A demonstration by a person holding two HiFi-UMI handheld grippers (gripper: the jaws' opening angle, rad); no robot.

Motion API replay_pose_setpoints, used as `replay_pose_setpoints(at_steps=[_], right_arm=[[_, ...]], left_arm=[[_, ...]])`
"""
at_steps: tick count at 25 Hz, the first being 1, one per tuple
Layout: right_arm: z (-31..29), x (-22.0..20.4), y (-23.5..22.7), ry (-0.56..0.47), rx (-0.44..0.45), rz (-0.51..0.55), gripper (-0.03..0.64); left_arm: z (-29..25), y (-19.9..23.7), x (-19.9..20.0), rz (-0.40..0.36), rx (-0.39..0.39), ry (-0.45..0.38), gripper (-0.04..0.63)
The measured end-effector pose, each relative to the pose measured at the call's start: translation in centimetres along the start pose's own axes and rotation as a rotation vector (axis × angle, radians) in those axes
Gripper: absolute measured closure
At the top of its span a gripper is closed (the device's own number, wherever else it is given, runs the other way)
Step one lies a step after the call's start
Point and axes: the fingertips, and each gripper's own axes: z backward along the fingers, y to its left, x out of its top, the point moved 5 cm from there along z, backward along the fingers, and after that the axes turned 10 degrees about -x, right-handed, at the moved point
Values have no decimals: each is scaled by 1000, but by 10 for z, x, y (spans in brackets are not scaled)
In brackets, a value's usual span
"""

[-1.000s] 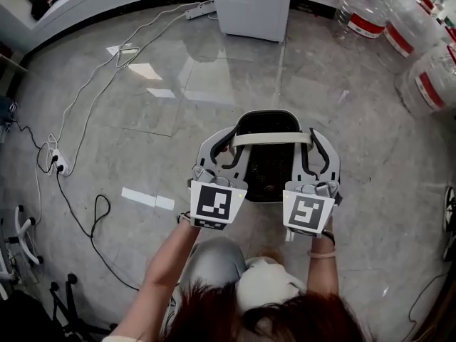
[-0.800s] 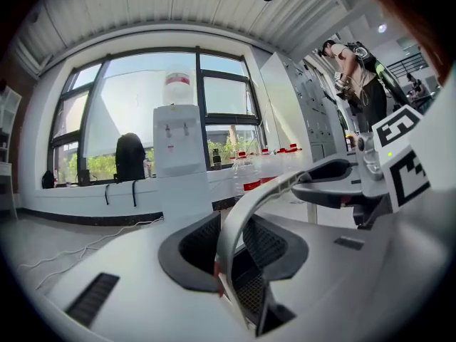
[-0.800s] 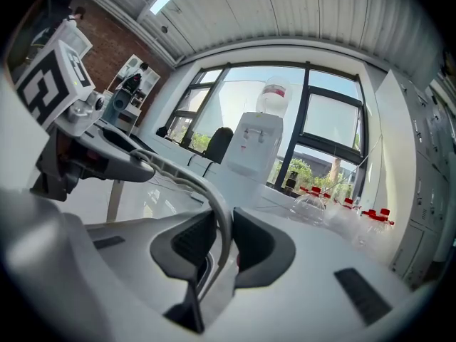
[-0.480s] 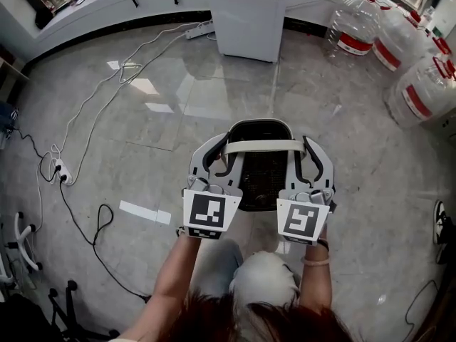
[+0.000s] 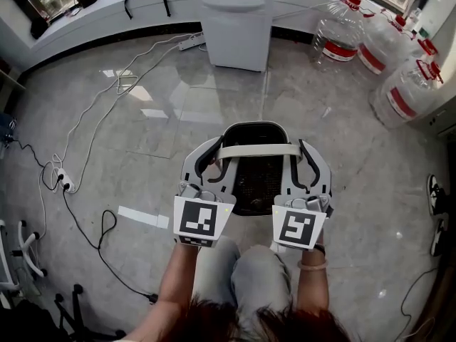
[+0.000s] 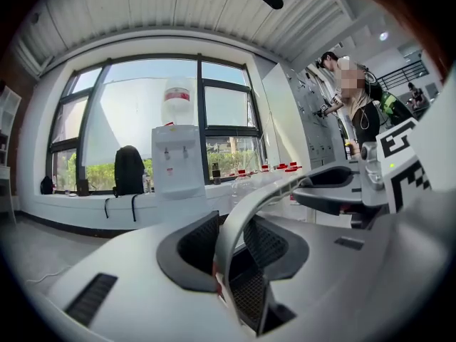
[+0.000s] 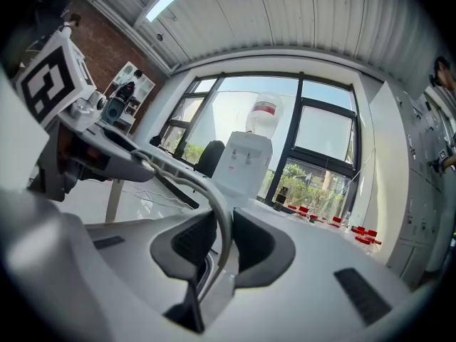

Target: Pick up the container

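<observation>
The container (image 5: 258,180) is a black mesh basket with a pale curved handle (image 5: 258,150), held above the floor in front of the person's knees. My left gripper (image 5: 217,164) is shut on the handle's left end and my right gripper (image 5: 303,164) on its right end. In the left gripper view the dark pads (image 6: 196,244) of my left gripper (image 6: 229,258) press the pale handle (image 6: 235,226) from both sides. The right gripper view shows the same grip by my right gripper (image 7: 214,255) on the handle (image 7: 217,219). Each gripper sees the other across the basket.
A white water dispenser (image 5: 234,20) stands by the far wall, with big water jugs (image 5: 338,30) at the back right. Cables and a power strip (image 5: 60,177) lie on the floor at left. Shoes (image 5: 434,194) sit at the right edge. A person (image 6: 349,98) stands by lockers.
The basket and both grippers have stayed locked together and drifted slightly left in the head view. The floor looks farther off and more of the far wall shows.
</observation>
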Motion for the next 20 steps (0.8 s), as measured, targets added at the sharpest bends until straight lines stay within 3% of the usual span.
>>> replay_pose_setpoints(at_steps=[9,20], right_arm=[[14,47,-42,73,1,31,535],[28,179,-112,131,10,57,538]], left_arm=[[7,-15,65,5,-9,24,486],[36,-12,212,32,-36,53,486]])
